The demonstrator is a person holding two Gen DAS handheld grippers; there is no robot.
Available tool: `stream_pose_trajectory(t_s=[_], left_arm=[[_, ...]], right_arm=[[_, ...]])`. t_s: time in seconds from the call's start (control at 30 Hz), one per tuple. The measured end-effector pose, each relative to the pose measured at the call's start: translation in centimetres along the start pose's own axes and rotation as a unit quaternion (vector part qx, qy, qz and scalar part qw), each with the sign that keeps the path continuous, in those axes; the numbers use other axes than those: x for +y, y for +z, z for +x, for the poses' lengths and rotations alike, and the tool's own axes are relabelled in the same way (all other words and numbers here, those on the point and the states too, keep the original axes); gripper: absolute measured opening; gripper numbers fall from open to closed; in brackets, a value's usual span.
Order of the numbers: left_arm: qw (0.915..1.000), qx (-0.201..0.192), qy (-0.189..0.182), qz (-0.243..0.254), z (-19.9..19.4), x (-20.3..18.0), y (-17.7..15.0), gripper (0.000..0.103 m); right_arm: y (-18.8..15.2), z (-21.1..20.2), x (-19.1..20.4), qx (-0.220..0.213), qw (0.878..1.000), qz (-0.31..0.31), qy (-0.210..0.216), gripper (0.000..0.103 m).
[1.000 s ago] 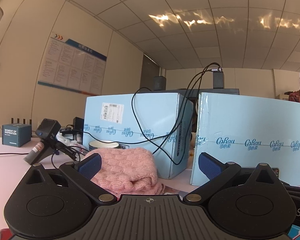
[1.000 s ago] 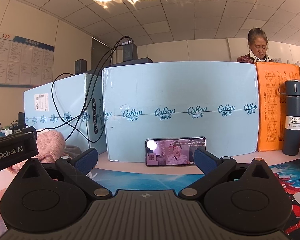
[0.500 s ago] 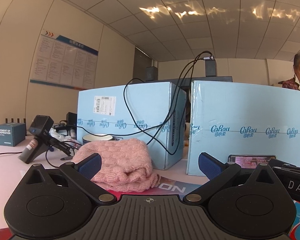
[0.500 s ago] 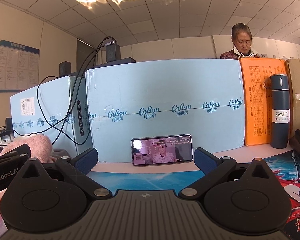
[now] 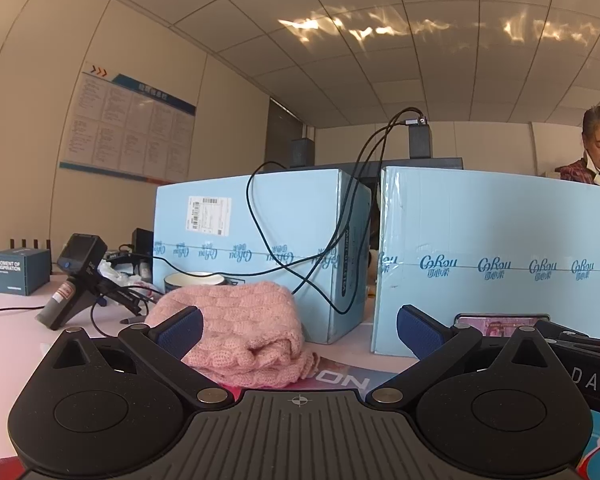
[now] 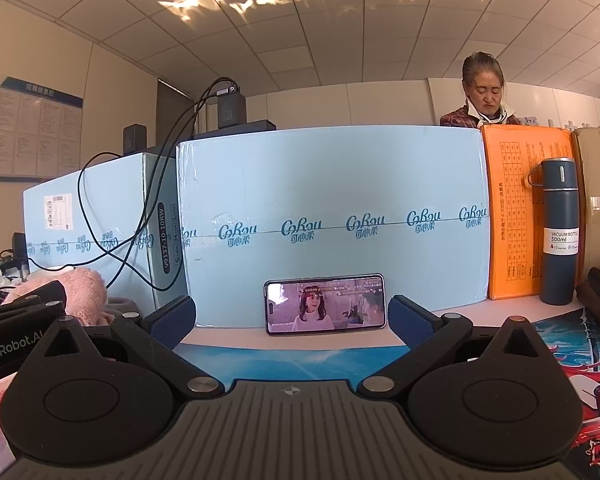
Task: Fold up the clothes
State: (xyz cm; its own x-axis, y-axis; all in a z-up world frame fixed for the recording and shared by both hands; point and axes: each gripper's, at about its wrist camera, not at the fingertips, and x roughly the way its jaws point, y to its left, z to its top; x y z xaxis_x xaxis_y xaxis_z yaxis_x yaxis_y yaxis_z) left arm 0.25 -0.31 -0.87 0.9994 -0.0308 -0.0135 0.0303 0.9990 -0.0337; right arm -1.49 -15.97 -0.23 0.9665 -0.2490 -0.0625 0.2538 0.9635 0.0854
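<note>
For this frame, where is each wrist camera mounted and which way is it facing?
Left wrist view: sits on the left gripper, looking forward, low over the table, at the pink knitted garment before the light-blue boxes; its open blue-padded fingers show, and the other gripper's body at the right edge.
Right wrist view: sits on the right gripper, facing the phone leaning on a box, flask to the right; its fingers are open.
Shared: garment, boxes, phone, the woman behind.
</note>
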Motion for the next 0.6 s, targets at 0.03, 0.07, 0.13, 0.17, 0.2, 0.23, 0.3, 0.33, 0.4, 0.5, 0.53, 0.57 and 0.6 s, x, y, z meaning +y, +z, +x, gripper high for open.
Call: stream_pose_trajectory(t_s=[0.03, 0.07, 0.13, 0.17, 0.2, 0.23, 0.3, 0.33, 0.4, 0.5, 0.53, 0.57, 0.6], left_arm=[[1.0, 0.0, 0.0, 0.0, 0.02, 0.02, -0.01, 0.103], [1.0, 0.001, 0.0, 0.0, 0.05, 0.04, -0.03, 0.103], [1.0, 0.001, 0.0, 0.0, 0.08, 0.06, -0.03, 0.103], [1.0, 0.001, 0.0, 0.0, 0.09, 0.07, -0.03, 0.103], [1.0, 0.002, 0.0, 0.0, 0.11, 0.07, -0.04, 0.103], [1.0, 0.002, 0.0, -0.001, 0.12, 0.07, -0.05, 0.103], [1.0, 0.001, 0.0, -0.001, 0.1, 0.09, -0.06, 0.103], [1.0, 0.0, 0.0, -0.001, 0.06, 0.1, -0.06, 0.103], [1.0, -0.002, 0.0, -0.001, -0.01, 0.12, -0.07, 0.103], [1.0, -0.003, 0.0, 0.0, 0.01, 0.11, -0.06, 0.103], [1.0, -0.003, 0.001, 0.001, 0.02, 0.1, -0.05, 0.103], [1.0, -0.004, 0.001, 0.001, 0.03, 0.09, -0.04, 0.103], [1.0, -0.004, 0.001, 0.001, 0.03, 0.08, -0.03, 0.103]], right_arm=[[0.0, -0.01, -0.02, 0.001, 1.0, 0.0, 0.0, 0.103], [-0.01, -0.02, -0.05, 0.001, 1.0, 0.0, 0.0, 0.103], [-0.03, -0.04, -0.03, 0.002, 1.0, 0.0, 0.0, 0.103], [-0.05, -0.05, -0.01, 0.002, 1.0, 0.0, 0.0, 0.103], [-0.06, -0.01, 0.02, 0.002, 1.0, 0.0, 0.001, 0.103], [-0.05, 0.0, 0.03, 0.003, 1.0, 0.0, 0.001, 0.103], [-0.06, -0.02, 0.01, 0.003, 1.0, 0.001, 0.001, 0.103], [-0.08, -0.06, 0.0, 0.003, 1.0, 0.001, 0.001, 0.103], [-0.11, -0.11, 0.03, 0.002, 1.0, 0.001, 0.001, 0.103], [-0.08, -0.13, -0.03, 0.002, 1.0, 0.001, 0.0, 0.103], [-0.06, -0.16, -0.06, 0.003, 1.0, 0.002, 0.0, 0.103], [-0.06, -0.17, -0.07, 0.003, 1.0, 0.003, -0.001, 0.103], [-0.05, -0.16, -0.07, 0.004, 1.0, 0.003, -0.001, 0.103]])
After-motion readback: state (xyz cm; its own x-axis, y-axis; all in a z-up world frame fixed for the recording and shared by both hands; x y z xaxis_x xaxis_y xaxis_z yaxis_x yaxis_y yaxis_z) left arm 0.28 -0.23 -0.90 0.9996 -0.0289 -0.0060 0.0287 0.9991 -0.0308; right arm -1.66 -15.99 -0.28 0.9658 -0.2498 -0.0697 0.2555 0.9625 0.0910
